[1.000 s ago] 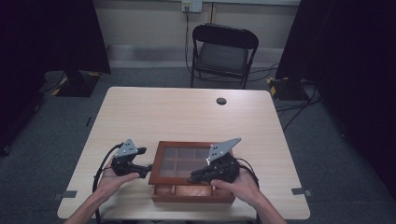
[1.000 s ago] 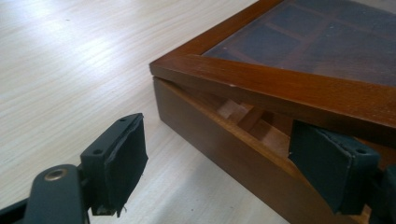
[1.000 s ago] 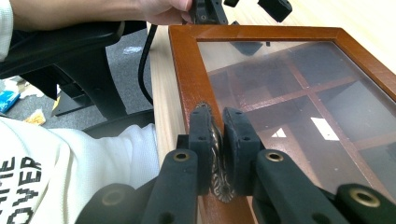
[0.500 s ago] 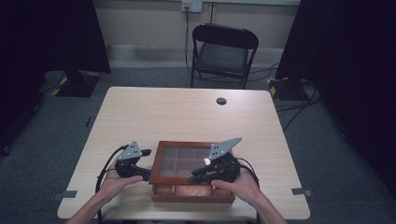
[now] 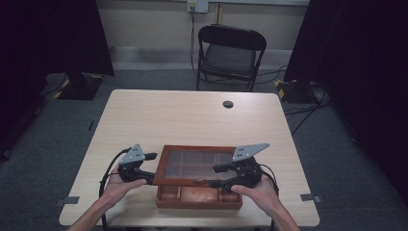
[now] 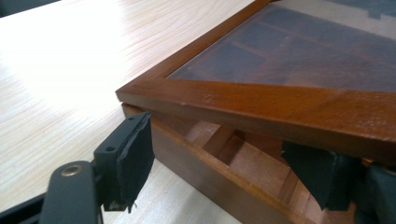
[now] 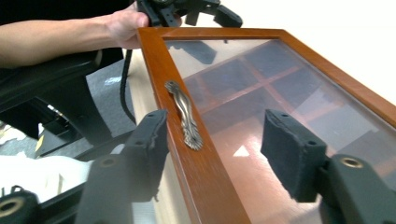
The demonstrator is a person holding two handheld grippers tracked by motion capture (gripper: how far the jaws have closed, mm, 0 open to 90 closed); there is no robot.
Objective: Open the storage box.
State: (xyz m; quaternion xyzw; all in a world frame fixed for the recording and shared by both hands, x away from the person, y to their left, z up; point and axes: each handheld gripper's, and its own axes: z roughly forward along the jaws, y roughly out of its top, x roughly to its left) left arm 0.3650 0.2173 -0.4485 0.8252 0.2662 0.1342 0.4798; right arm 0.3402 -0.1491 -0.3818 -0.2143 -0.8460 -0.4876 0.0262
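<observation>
Pale wooden worktop point(image 5: 192, 115), seen from above, with a folding chair point(image 5: 230, 53) beyond its far edge. Near the front edge, a brown wooden box point(image 5: 199, 197), its glass-paned lid point(image 5: 197, 163) raised a little off the base. Left gripper point(image 6: 224, 168) at the box's left front corner, jaws spread astride that corner and lately closing in. Right gripper point(image 7: 215, 154) at the lid's front rail, jaws just opened, standing clear on either side of the rail beside its small brass handle point(image 7: 184, 114).
</observation>
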